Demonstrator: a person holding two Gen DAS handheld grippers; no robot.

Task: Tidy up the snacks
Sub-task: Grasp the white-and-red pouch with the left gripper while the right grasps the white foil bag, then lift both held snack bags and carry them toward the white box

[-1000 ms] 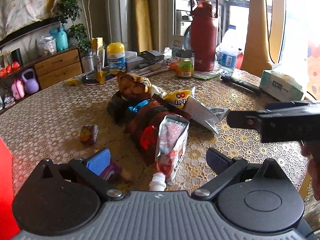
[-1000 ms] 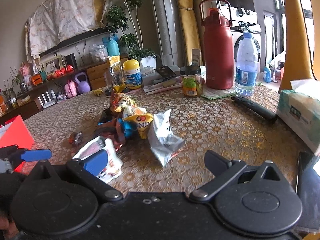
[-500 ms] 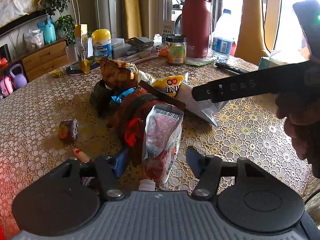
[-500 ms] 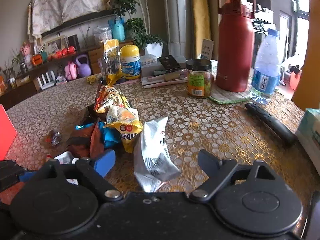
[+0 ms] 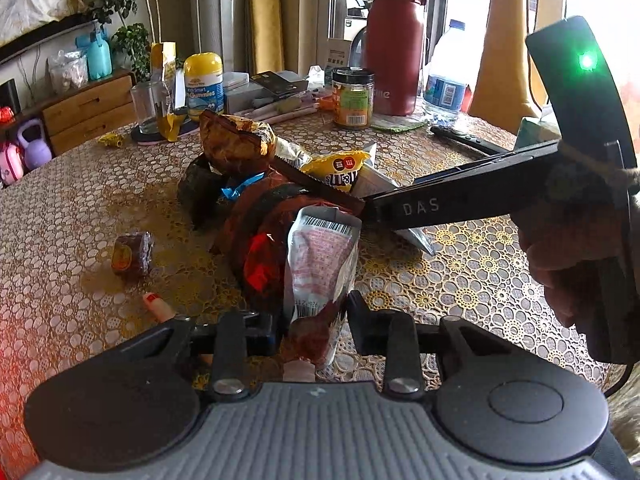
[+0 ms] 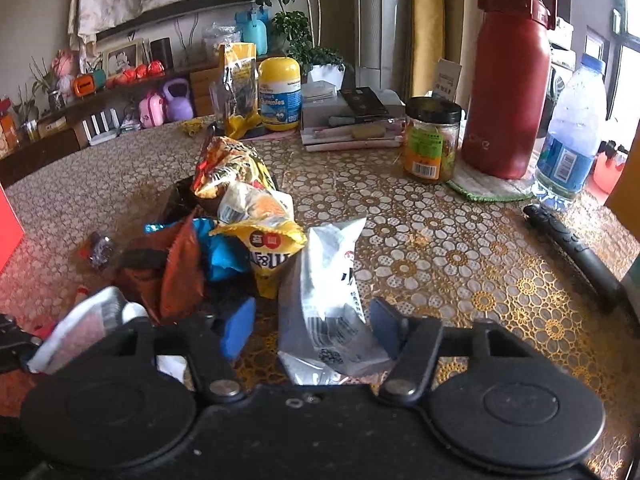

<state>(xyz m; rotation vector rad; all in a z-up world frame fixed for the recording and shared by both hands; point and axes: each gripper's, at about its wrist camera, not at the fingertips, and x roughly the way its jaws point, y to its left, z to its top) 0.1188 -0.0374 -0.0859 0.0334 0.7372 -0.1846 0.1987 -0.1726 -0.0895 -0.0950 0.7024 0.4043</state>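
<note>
Gold-patterned lace cloth covers the round table [image 5: 460, 264], and a heap of snack packets [image 5: 256, 200] sits in the middle of it, with a red flask [image 6: 508, 80], a water bottle [image 6: 572, 120] and a jar [image 6: 432, 140] along the far edge. My left gripper [image 5: 314, 326] has just been closing, and I see its jaws clamped on the lower end of a white and pink spouted pouch [image 5: 320, 264], which lies at the near edge of the heap with its cap toward me. My right gripper [image 6: 308, 328] has also been closing; a silver packet [image 6: 328, 304] stands between its blue pads [image 6: 238, 328], the right pad looks to be against the packet's edge, the left one still shows a gap, so it is not gripped. From the left wrist camera I see the right gripper reaching in over the heap beside a yellow candy bag [image 5: 344, 170]. One small wrapped sweet [image 5: 132, 252] lies apart, left of the pile.
</note>
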